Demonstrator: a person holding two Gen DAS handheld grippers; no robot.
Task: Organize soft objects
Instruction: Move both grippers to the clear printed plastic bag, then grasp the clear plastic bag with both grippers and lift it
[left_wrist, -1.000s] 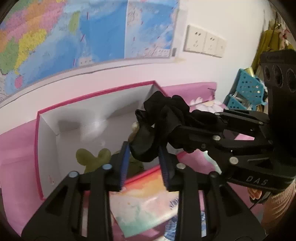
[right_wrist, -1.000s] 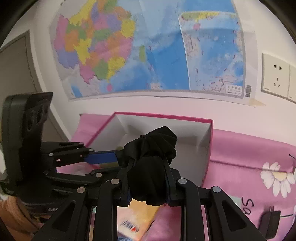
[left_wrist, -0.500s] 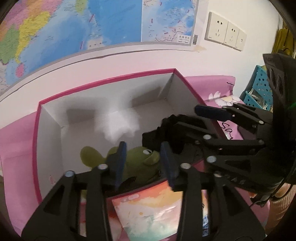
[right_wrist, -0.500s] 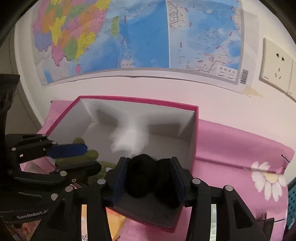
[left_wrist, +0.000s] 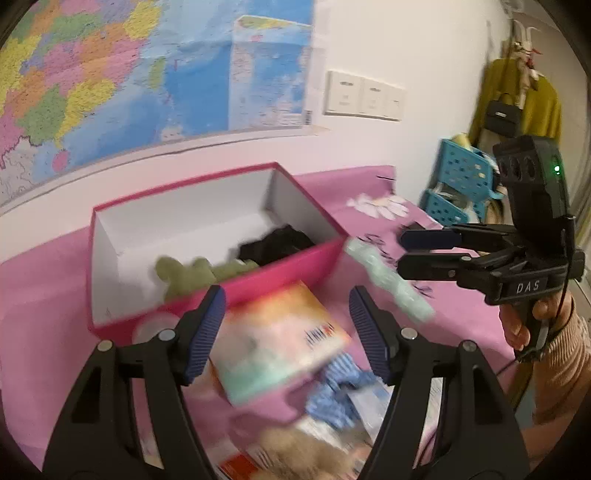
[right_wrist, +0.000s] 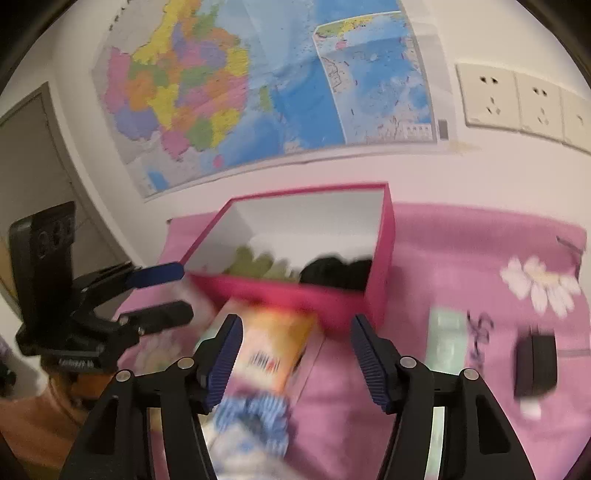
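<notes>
The black fabric piece (left_wrist: 277, 245) lies inside the pink box (left_wrist: 291, 275), at its right end, beside a green plush toy (left_wrist: 192, 275). My left gripper (left_wrist: 286, 306) hovers in front of the box; its jaws are opening with nothing between them. My right gripper (left_wrist: 417, 251) is off to the right of the box. In the right wrist view my right gripper (right_wrist: 295, 332) is opening too, empty, short of the box's front wall (right_wrist: 295, 295), with the black fabric (right_wrist: 336, 273) beyond. A blue striped scrunchie (right_wrist: 255, 413) lies below the fingers.
A colourful book (left_wrist: 277, 350) leans against the box front on the pink cloth. A mint packet (left_wrist: 388, 280) and a black charger (right_wrist: 535, 365) lie to the right. Tan fluffy material (left_wrist: 295, 454) sits at the near edge. Blue baskets (left_wrist: 461, 184) stand at far right.
Both grippers let go of the black fabric, which now lies in the box. Both have drawn back from the box and their jaws have widened.
</notes>
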